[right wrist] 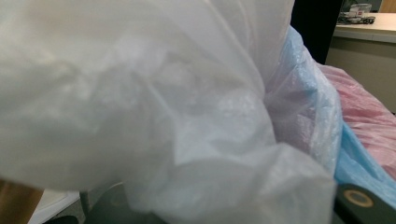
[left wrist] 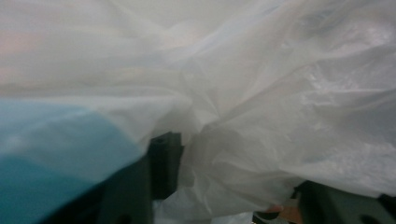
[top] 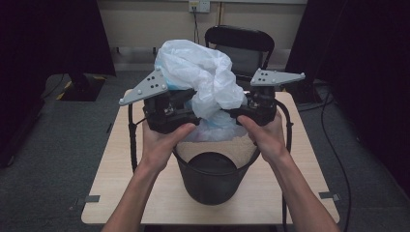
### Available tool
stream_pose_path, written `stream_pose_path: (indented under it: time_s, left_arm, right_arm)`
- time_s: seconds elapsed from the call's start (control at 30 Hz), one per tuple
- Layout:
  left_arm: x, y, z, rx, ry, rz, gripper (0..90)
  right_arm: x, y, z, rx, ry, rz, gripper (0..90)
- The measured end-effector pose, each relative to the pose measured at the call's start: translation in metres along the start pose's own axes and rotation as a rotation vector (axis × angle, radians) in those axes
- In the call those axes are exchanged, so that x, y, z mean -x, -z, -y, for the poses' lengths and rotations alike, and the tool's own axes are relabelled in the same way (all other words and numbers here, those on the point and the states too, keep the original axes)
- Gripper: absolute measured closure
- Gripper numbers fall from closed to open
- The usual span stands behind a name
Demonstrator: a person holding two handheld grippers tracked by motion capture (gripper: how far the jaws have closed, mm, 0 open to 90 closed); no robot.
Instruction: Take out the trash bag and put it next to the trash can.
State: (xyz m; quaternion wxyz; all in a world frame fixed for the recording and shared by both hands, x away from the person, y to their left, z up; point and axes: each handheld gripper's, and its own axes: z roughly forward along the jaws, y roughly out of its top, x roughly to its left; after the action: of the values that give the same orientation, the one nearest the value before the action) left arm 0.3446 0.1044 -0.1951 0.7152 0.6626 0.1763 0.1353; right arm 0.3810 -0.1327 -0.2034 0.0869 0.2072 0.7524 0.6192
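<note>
You held a claw in each hand above the black mesh bin (top: 211,176), which stood on the pale wooden counter (top: 121,174) near its front edge. A crumpled white plastic bag (top: 203,77) billowed up behind and above the bin, bunched between your two claws, with its lower part hanging toward the bin's rim. Your left claw (top: 186,99) was up and to the left of the bin, its grey three-cornered plate (top: 145,87) tilted, and its tip was buried in the left side of the bag; in the left gripper view one black jaw stood against the white film (left wrist: 261,93) with folds gathered around it, so it looked pinched on the bag, though the other jaw was mostly covered. Your right claw (top: 237,112) was up and to the right of the bin, and its tip met the bag's right side; in the right gripper view the white film (right wrist: 140,102) draped over both jaws and hid them, so I cannot tell whether that claw was spread or pressed together. In that view pale blue (right wrist: 317,116) and pink (right wrist: 369,116) plastic showed beside the white film. A black folding chair (top: 239,43) stood beyond the counter, behind the bag, and a dark cable trailed over the grey floor to the right of the bin.
</note>
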Motion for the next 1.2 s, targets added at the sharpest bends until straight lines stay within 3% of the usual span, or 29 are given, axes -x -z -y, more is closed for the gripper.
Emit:
stream_pose_path:
  time_s: [0.03,0.37,0.8,1.2]
  left_arm:
    - [-0.002,0.001,0.001,0.003,0.006,-0.014,45.9]
    - [-0.014,0.009,0.003,-0.002,0.008,-0.065,34.7]
    - [-0.023,0.02,0.007,-0.02,0.012,-0.099,31.1]
    - [-0.022,0.026,0.016,-0.058,0.015,-0.116,30.4]
  right_arm:
    - [0.002,0.001,0.0,0.006,-0.001,0.001,86.4]
    - [0.016,0.006,0.0,0.04,-0.026,0.012,86.6]
    - [0.038,0.014,-0.008,0.094,-0.064,0.041,86.7]
    - [0.044,0.025,-0.011,0.116,-0.063,0.088,86.7]
